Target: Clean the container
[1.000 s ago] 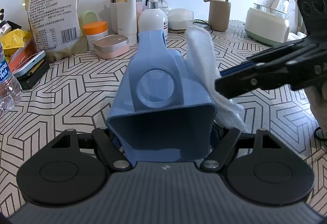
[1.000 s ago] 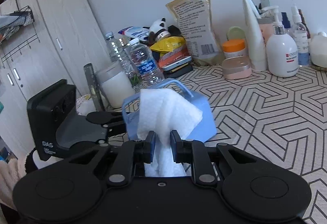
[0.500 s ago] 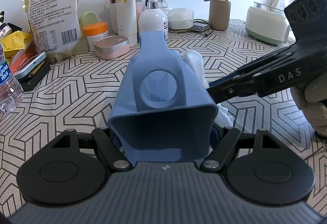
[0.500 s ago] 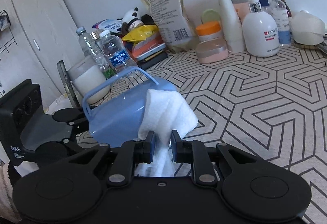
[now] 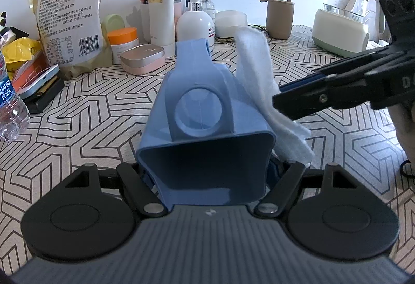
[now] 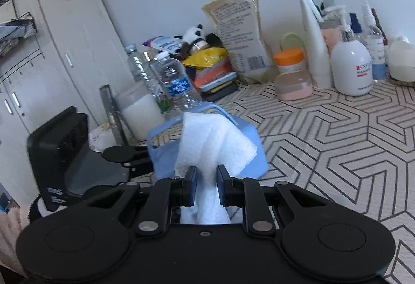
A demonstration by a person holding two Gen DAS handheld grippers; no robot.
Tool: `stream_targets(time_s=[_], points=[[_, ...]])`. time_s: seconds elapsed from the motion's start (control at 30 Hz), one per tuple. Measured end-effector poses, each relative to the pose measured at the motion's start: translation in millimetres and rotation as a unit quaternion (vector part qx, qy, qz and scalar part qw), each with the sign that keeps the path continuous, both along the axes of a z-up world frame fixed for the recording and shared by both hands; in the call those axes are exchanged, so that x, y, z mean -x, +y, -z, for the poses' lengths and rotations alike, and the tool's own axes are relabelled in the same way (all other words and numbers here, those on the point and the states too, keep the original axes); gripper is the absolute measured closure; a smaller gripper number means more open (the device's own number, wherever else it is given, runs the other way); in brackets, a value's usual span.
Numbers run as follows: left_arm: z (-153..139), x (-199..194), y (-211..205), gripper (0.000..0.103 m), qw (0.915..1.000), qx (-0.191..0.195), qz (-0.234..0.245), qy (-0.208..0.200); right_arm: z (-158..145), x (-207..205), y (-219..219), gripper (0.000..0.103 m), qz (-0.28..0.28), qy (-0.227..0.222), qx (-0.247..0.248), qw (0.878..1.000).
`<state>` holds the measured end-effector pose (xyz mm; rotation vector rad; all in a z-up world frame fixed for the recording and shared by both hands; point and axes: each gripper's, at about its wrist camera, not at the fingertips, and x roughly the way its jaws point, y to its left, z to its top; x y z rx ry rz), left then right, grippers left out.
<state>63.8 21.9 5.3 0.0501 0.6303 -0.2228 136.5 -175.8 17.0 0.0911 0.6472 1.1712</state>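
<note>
Bottles and a stack of flat boxes crowd the table's left edge, with the printed pouch and the pump bottle along the back edge, so I work over the bare middle of the patterned cloth. My left gripper clamps the blue container by its near end, fingers closed on either side, holding it lifted and tipped with the handle pointing away; that steadies it and turns its right flank toward my other hand. There my right gripper pinches a folded white cloth, fingers shut on its bunched tail so the loose flap fans forward. The flap lies against the container's right wall, which I judge is the wiping step in hand. A glass kettle stands at the back right corner, well apart.
</note>
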Motion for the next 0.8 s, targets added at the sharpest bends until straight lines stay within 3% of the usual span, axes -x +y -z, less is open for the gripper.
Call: stream_targets(time_s=[0.3, 0.8], points=[[0.5, 1.1, -2.8, 0.027, 1.0000, -0.006, 0.000, -0.001, -4.1, 4.5, -0.4, 0.081, -0.015, -0.005, -0.012, 1.000], [1.1, 0.9, -2.7, 0.028, 1.0000, -0.009, 0.000, -0.002, 14.7, -18.3, 0.5, 0.081, 0.026, 0.028, 0.016, 0.999]])
